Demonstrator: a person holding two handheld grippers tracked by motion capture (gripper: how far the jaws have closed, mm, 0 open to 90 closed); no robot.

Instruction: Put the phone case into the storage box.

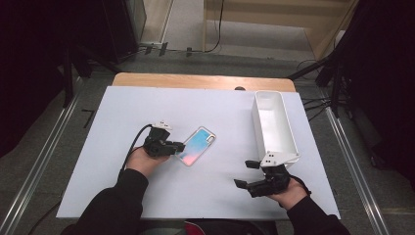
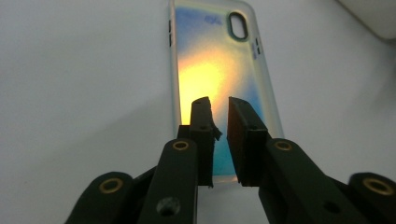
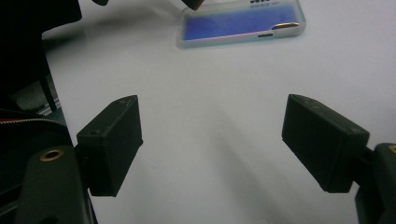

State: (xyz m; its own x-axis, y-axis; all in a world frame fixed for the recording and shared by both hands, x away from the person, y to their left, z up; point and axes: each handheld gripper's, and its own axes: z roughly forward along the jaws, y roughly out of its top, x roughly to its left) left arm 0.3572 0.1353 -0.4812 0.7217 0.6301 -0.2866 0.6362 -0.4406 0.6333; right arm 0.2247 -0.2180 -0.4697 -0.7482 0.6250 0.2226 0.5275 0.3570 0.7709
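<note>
White table point(image 1: 147, 196): phone case point(image 1: 197, 145), bin point(image 1: 274, 125)

Iridescent phone case point(image 1: 196, 146) lying flat on white table, near centre, camera cutout end pointing toward 1 o'clock; translucent rim, blue-pink sheen glowing yellow in left gripper view.

A phone case point(image 1: 196, 146) lay flat near the middle of the surface point(image 1: 147, 103). The left claw point(image 1: 177, 146) sat just left of it, at its near end. A long bin point(image 1: 274, 125) stood well to the right, running front to back. The right claw point(image 1: 244, 174) hung before the bin's near end.
</note>
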